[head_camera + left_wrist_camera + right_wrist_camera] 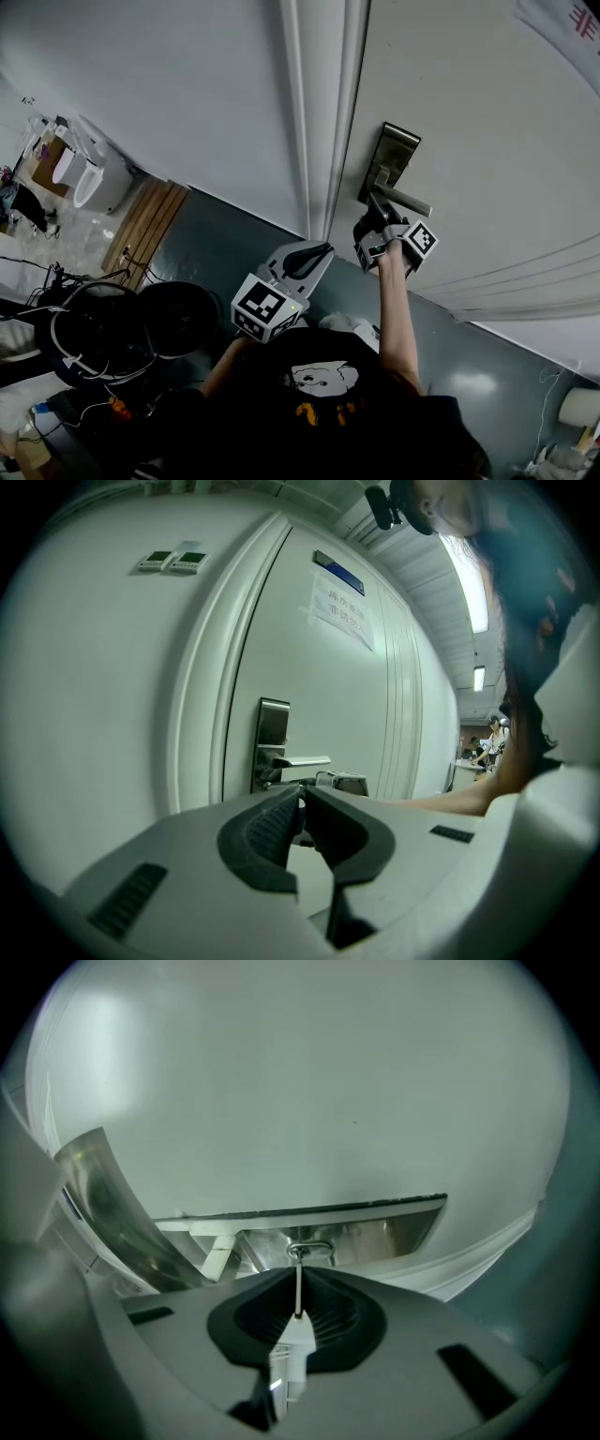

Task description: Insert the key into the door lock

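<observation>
Edgewise, slim silver key (298,1290) (in right tool (298,1274)) meets lock (380,1232)

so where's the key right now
In the right gripper view the key is clamped between the right gripper's jaws, its tip at the lock plate on the door, just below the door handle.

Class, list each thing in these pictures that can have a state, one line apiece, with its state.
Door: shut in its frame.
Door handle: level, not pressed.
Key: tip at the keyhole; depth unclear.
Right hand-held gripper: shut on the key.
Left hand-held gripper: shut, empty, away from the door.
</observation>
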`<state>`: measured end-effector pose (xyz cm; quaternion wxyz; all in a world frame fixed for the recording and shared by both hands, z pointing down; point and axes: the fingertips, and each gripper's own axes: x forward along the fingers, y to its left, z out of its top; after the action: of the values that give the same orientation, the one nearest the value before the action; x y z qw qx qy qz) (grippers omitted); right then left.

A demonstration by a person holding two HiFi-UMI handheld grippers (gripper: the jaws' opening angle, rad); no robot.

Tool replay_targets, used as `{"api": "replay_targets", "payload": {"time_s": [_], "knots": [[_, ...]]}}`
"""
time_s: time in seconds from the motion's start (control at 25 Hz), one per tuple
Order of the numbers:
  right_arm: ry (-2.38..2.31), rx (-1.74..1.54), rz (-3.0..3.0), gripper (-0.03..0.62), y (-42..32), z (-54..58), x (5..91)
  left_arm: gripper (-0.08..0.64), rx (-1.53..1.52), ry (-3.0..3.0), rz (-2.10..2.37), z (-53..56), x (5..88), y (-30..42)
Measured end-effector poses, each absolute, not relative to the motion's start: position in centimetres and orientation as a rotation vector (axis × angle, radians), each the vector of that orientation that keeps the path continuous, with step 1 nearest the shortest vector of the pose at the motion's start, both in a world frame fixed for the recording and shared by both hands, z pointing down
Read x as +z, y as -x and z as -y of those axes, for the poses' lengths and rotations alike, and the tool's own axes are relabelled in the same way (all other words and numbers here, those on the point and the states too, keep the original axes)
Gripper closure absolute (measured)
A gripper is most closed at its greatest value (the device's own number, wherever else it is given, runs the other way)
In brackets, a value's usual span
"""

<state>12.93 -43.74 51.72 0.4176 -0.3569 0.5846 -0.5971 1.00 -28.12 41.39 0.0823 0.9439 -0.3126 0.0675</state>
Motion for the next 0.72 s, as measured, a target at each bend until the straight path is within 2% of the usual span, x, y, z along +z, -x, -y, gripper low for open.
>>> {"api": "replay_targets", "payload": {"time_s": [0.72], "knots": [[1.093,-1.435,-1.551,0.552,-13.9,38.5,52.0,0.534,0.208,-2.818,0.855,26.4,42.2,-0.3]]}}
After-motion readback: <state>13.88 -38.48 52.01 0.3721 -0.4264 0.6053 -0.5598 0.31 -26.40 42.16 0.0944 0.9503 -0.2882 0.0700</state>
